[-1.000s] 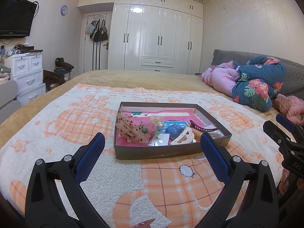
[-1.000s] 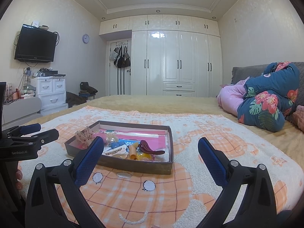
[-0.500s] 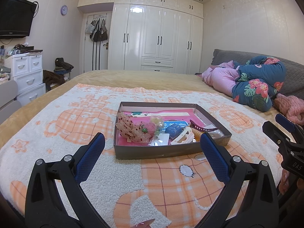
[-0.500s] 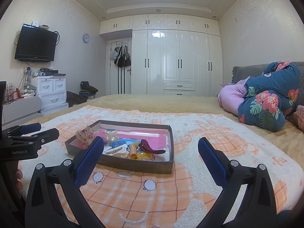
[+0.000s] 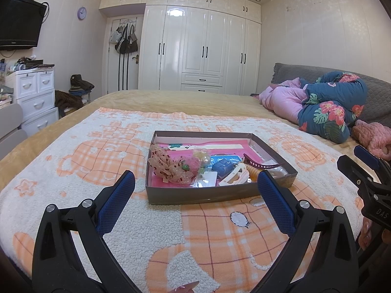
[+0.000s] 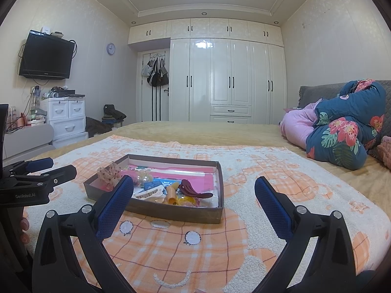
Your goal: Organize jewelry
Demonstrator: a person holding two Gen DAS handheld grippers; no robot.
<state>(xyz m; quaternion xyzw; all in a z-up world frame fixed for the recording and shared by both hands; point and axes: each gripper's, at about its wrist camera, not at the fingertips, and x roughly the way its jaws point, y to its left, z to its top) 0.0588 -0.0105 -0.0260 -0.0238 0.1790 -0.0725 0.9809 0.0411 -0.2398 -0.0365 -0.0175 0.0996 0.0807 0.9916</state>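
A shallow brown box (image 5: 195, 196) (image 6: 176, 213) with a pink lining lies on the orange-and-white blanket. Inside it are a beige dotted bow (image 5: 168, 167) (image 6: 107, 174), a dark red hair claw (image 5: 259, 163) (image 6: 193, 190), a white clip (image 5: 234, 177) (image 6: 149, 193), a blue item (image 5: 223, 167) and other small pieces. My left gripper (image 5: 195, 188) hovers just in front of the box, open and holding nothing. My right gripper (image 6: 194, 190) hovers to the box's near right, open and holding nothing. Each gripper shows at the edge of the other's view.
The blanket (image 5: 97, 171) covers a tan bed. A floral and pink quilt pile (image 5: 325, 107) (image 6: 342, 131) lies at the right by the grey headboard. White drawers (image 5: 36, 97) and a chair stand left of the bed. White wardrobes fill the far wall.
The right wrist view has shifted slightly, so the box sits a little differently in it. Both grippers stay open and nothing in the box has moved.
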